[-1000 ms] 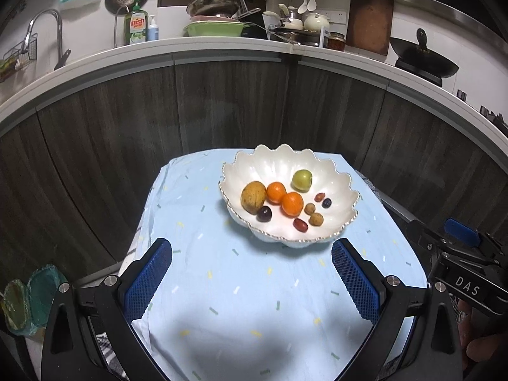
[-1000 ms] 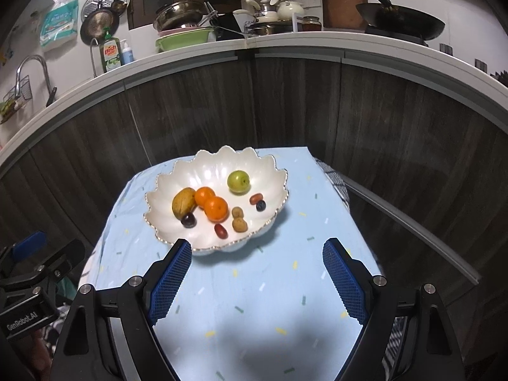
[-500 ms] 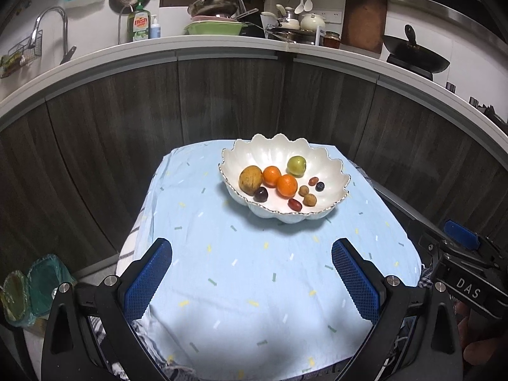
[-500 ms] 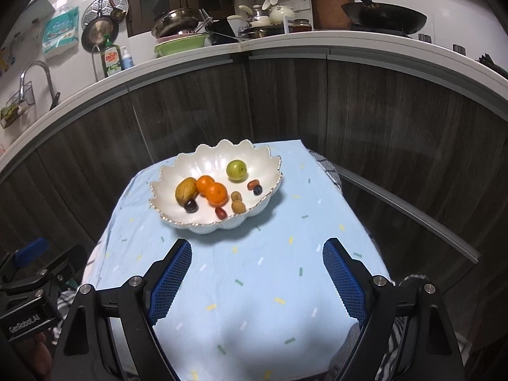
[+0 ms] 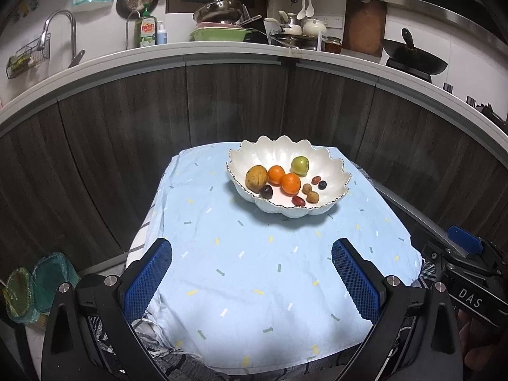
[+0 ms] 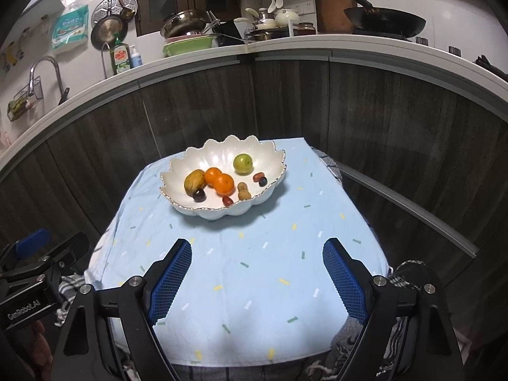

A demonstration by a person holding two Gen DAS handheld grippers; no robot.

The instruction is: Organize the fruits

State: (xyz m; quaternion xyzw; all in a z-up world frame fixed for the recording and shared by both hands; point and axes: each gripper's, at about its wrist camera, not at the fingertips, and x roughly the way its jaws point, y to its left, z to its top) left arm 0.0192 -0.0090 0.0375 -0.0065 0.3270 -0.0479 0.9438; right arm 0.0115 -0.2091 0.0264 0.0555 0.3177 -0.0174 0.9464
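Observation:
A white scalloped bowl point(image 5: 330, 165) point(image 6: 203, 162) stands on the far part of a small table under a light blue cloth point(image 5: 254, 270) point(image 6: 254, 270). It holds a green apple point(image 5: 300, 165) point(image 6: 243, 163), two oranges point(image 5: 290, 184) point(image 6: 223, 183), a brown-yellow fruit point(image 5: 256, 178) point(image 6: 194, 181) and several small dark and tan fruits. My left gripper point(image 5: 250, 265) hangs open over the near cloth, well short of the bowl, with nothing between its fingers. My right gripper point(image 6: 257, 266) is likewise open and empty over the near cloth.
Dark wood cabinet fronts curve behind the table under a white counter point(image 5: 222, 54) crowded with dishes, a wok point(image 6: 384, 22) and a soap bottle. Teal containers point(image 5: 35, 285) sit on the floor at the left. The other gripper's body point(image 5: 470, 273) shows at the right edge.
Both grippers have pulled back from the bowl, which now looks smaller and farther up in each view. More of the near cloth edge shows. Jaws kept the same width.

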